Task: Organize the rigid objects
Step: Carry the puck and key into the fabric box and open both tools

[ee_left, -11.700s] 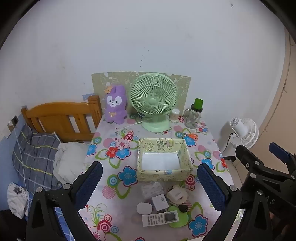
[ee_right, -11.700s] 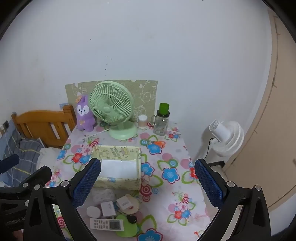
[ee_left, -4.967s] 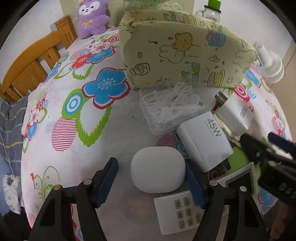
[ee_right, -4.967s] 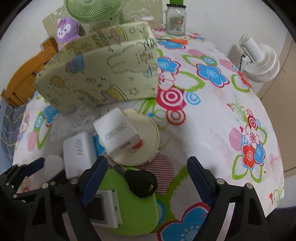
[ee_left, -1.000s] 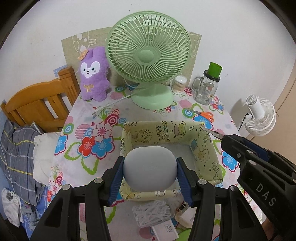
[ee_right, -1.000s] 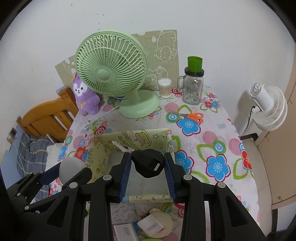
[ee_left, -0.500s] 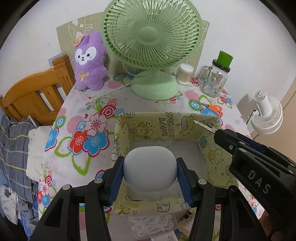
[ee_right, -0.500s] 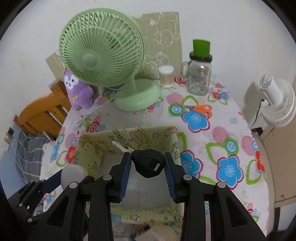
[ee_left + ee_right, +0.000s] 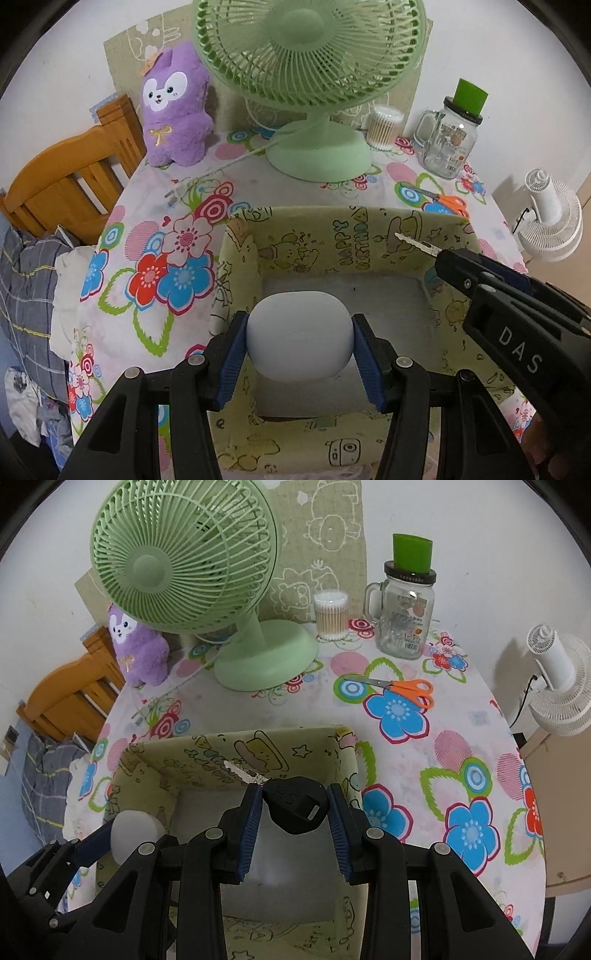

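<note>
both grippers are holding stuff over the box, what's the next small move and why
Probably lower a little further, then open the fingers. The left gripper holds the white case and the right gripper the key, both over the box, whose floor looks bare.

A home bedroom: a wooden bed frame (image 9: 70,177) with a plaid blanket (image 9: 26,273) stood beside a counter (image 9: 461,716) under a flowered cloth, bearing a purple plush toy (image 9: 173,107) and a green fan (image 9: 310,55).
</note>
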Available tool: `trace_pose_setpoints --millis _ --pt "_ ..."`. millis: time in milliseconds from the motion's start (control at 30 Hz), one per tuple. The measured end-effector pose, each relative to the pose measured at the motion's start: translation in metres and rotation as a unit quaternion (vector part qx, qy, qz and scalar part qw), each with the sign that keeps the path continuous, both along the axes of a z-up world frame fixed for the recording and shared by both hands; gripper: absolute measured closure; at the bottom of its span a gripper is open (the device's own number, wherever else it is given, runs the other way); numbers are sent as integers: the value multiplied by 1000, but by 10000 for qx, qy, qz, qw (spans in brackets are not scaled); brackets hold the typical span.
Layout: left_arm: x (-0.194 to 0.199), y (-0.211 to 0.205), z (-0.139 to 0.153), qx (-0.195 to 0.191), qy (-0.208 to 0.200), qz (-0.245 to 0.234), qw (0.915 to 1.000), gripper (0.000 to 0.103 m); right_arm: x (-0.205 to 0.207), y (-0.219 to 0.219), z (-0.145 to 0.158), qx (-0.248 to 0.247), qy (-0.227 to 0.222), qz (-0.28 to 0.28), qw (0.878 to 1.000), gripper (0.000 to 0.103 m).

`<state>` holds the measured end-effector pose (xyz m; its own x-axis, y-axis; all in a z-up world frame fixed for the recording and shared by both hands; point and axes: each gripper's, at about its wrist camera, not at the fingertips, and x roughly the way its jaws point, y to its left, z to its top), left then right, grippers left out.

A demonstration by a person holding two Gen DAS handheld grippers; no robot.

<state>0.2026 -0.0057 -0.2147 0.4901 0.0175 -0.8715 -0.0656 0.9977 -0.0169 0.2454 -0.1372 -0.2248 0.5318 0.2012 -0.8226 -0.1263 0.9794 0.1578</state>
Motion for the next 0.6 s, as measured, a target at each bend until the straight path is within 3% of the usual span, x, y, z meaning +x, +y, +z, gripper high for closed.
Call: trace_pose_setpoints --millis 233,333,500,567,600 --pt "7 -2 -11 -14 192 -5 9998 46 4 6 -8 18 137 159 9998 63" --pt "7 -3 -9 -8 176 -35 9998 40 4 6 -12 92 252 133 9996 57" --pt "2 -10 -3 6 125 -215 9997 23 -6 13 -5 176 167 212 9995 35" --pt "-1 -12 1 156 57 -184 9997 11 -12 17 0 -8 52 213 9998 25" --pt "-4 -12 4 172 -9 -200 9997 11 -15 19 2 -104 -28 193 9998 21"
